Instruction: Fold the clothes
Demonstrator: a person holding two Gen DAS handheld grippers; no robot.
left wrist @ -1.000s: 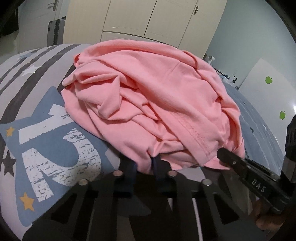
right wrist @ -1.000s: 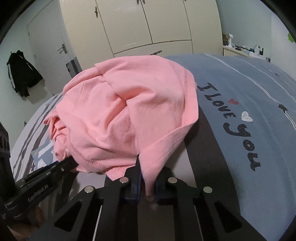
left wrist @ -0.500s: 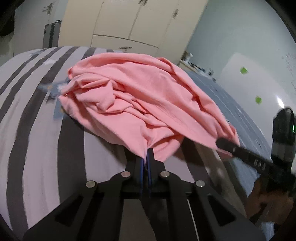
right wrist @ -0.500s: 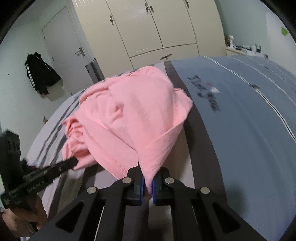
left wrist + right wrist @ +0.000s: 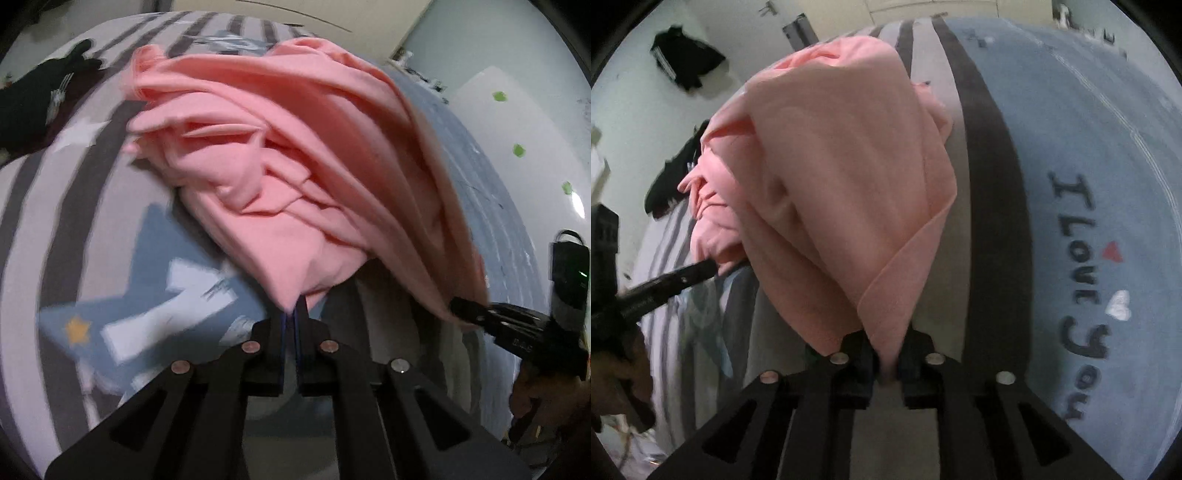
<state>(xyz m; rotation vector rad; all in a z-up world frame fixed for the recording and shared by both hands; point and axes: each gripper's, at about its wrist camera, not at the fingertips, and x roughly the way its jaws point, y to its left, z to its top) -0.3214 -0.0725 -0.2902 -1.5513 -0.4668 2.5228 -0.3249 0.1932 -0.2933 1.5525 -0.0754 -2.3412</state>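
Note:
A pink shirt (image 5: pixel 288 177) hangs bunched and creased above the bed, held at two points of its lower edge. My left gripper (image 5: pixel 292 314) is shut on one pinched tip of the pink cloth. My right gripper (image 5: pixel 888 354) is shut on another fold of the hem of the same shirt (image 5: pixel 831 177). The right gripper also shows in the left wrist view (image 5: pixel 461 308), biting the shirt's right edge. The left gripper shows in the right wrist view (image 5: pixel 709 267) at the shirt's left edge. The far end of the shirt still trails toward the bed.
The bed cover is striped grey and white with a blue star print (image 5: pixel 166 288) on one side and blue with "I Love You" lettering (image 5: pixel 1082 266) on the other. A black garment (image 5: pixel 40 99) lies at the bed's far left. A white board with green stickers (image 5: pixel 517 147) stands on the right.
Both grippers have lifted, raising the pink shirt off the bed so it hangs in longer folds. Both views now look more steeply down on the bed.

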